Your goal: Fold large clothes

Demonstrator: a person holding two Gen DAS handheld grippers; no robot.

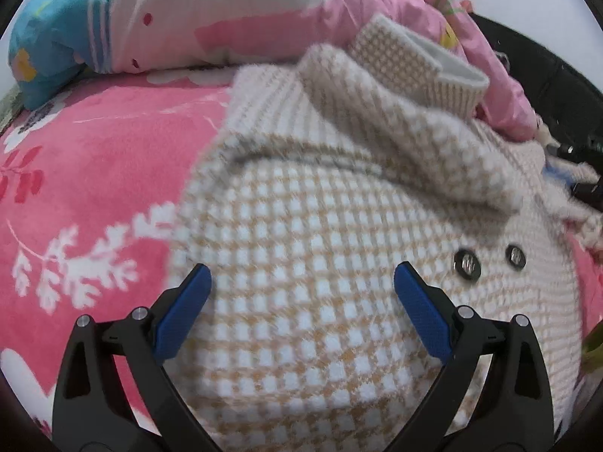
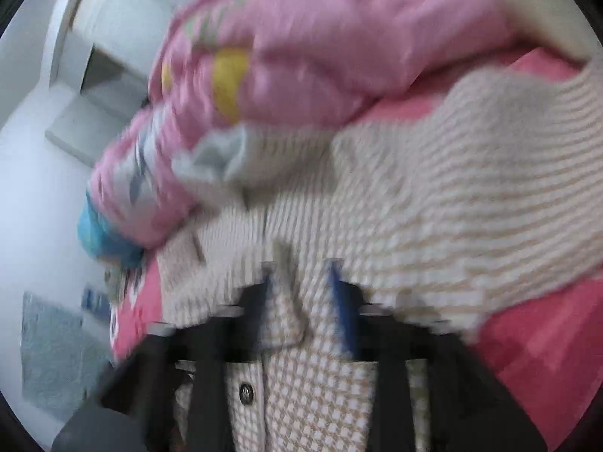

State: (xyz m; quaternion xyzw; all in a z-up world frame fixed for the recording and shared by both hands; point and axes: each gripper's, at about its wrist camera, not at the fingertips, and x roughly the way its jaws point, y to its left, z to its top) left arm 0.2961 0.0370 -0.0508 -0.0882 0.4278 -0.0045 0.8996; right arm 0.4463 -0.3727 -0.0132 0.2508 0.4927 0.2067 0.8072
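two grippers in my feeds, both over the cream-and-tan checked knit jacket that lies spread on the pink fleece blanket with white leaf print. my left gripper has its blue-padded fingers spread wide, hovering above the jacket's body with nothing between them; two dark metal buttons sit just beside its right finger. a sleeve with a ribbed cuff is folded up across the jacket's far part, towards the blanket's far edge, where a crumpled pink quilt with blue and yellow patches is heaped.

my right wrist view is smeared by motion blur. my right gripper has its jaws drawn in narrow, with a flap of the jacket sitting between the fingers; it looks pinched, though the blur keeps me from being sure of contact. one dark button shows below, and the quilt bulks at the blanket's far edge.
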